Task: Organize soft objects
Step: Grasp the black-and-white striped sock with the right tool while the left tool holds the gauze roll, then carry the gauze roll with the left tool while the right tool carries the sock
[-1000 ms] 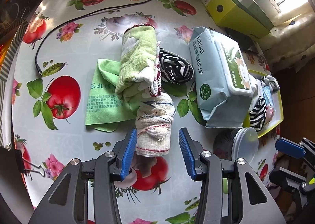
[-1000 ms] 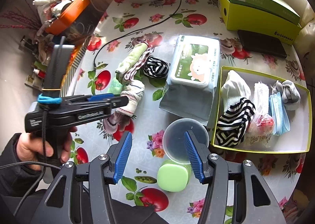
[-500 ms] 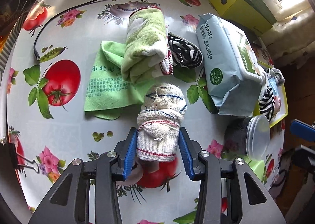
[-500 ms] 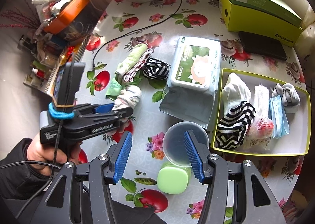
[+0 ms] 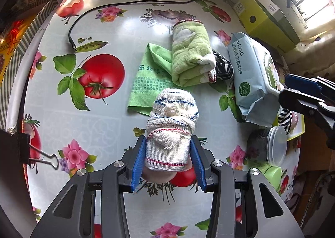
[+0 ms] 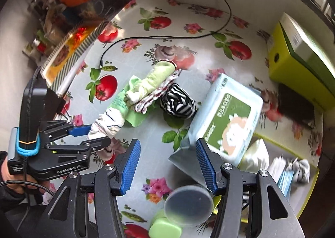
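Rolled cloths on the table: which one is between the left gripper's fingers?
The white cloth roll with blue and red stripes, clamped in the left gripper. The green towel roll lies untouched beyond it.

Two grippers: the left gripper (image 5: 167,160) and the right gripper (image 6: 167,166). One white rolled cloth (image 5: 170,131), one green towel roll (image 5: 191,58), one flat green cloth (image 5: 148,77), one striped sock ball (image 6: 178,103) on the table. One wipes pack (image 6: 228,120). One tray (image 6: 312,185). One clear tub (image 6: 188,204). One green box (image 6: 301,58). One cable (image 5: 117,5). One binder clip (image 5: 27,150).
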Demonstrator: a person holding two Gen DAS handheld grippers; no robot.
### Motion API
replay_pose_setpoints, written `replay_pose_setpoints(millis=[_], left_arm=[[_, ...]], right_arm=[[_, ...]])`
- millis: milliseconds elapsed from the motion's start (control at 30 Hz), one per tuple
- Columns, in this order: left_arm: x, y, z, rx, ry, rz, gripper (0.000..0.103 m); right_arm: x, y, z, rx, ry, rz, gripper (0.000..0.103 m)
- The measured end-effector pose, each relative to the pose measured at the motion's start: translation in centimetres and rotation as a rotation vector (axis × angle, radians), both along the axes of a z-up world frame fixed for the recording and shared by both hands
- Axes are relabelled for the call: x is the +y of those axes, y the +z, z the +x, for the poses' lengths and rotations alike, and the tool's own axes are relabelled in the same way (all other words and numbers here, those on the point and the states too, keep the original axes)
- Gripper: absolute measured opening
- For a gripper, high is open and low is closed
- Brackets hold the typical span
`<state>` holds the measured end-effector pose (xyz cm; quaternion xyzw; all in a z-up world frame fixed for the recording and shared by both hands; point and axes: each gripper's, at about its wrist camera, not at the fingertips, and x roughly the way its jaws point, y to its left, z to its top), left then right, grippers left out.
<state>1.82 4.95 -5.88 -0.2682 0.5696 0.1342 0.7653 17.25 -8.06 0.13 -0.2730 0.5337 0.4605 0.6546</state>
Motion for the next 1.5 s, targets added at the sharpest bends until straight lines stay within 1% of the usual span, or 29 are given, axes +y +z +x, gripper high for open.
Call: replay_pose_setpoints(millis=[200,433,600,667,733,833,867,900,933,967,1000,1167,1500], left_arm=[[0.4,-0.2,-0.1,-0.001,0.03,-0.012,0.043],[0.6,-0.3,-0.2,-0.004,0.057,-0.021,0.043],[0.6,-0.7,-0.5,0.007,0.065,-0.034,0.043],[0.6,-0.8,-0.7,0.009,0.066,-0.039,0.043],[0.6,-0.8,-0.9,0.011,0.067,-0.042,0.043],[0.7,-0.9,-0.9,0.016,0.068,-0.043,0.043],[0.8,-0.9,-0.9,0.018,0.068,-0.044,0.043],[0.8,-1.0,-1.0,0.02,0.068,-0.046,0.043],[0.8,-1.1,-0.9,0.021,0.069,-0.047,0.043],[0.8,-1.1,-0.9,0.022,0.07,-0.047,0.043],[0.9,-1.1,-0.9,0.023,0.07,-0.047,0.043],[0.8,-1.1,-0.3,0.022,0.068,-0.046,0.043],[-0.2,0.0,0.0,0.004,0.053,-0.026,0.043]], right_arm=[[3.7,-2.4,1.5,-0.033,0.103,-0.094,0.055],[7.0,-5.5,2.7,-0.042,0.192,-0.206,0.055],[8.7,-7.9,3.1,-0.039,0.228,-0.283,0.055],[9.1,-8.8,3.5,-0.041,0.227,-0.307,0.055],[9.5,-9.6,3.9,-0.025,0.222,-0.323,0.055],[10.0,-10.2,3.9,-0.025,0.229,-0.324,0.054],[10.1,-10.3,3.8,-0.029,0.24,-0.324,0.05],[10.2,-10.5,3.6,-0.026,0.25,-0.325,0.042],[10.2,-10.6,3.6,-0.024,0.252,-0.321,0.04],[10.2,-10.5,3.4,-0.021,0.251,-0.311,0.033],[10.2,-10.4,3.3,-0.013,0.25,-0.301,0.019],[8.7,-8.5,1.9,-0.01,0.23,-0.246,0.016],[3.8,-3.6,-0.3,0.026,0.147,-0.087,0.016]])
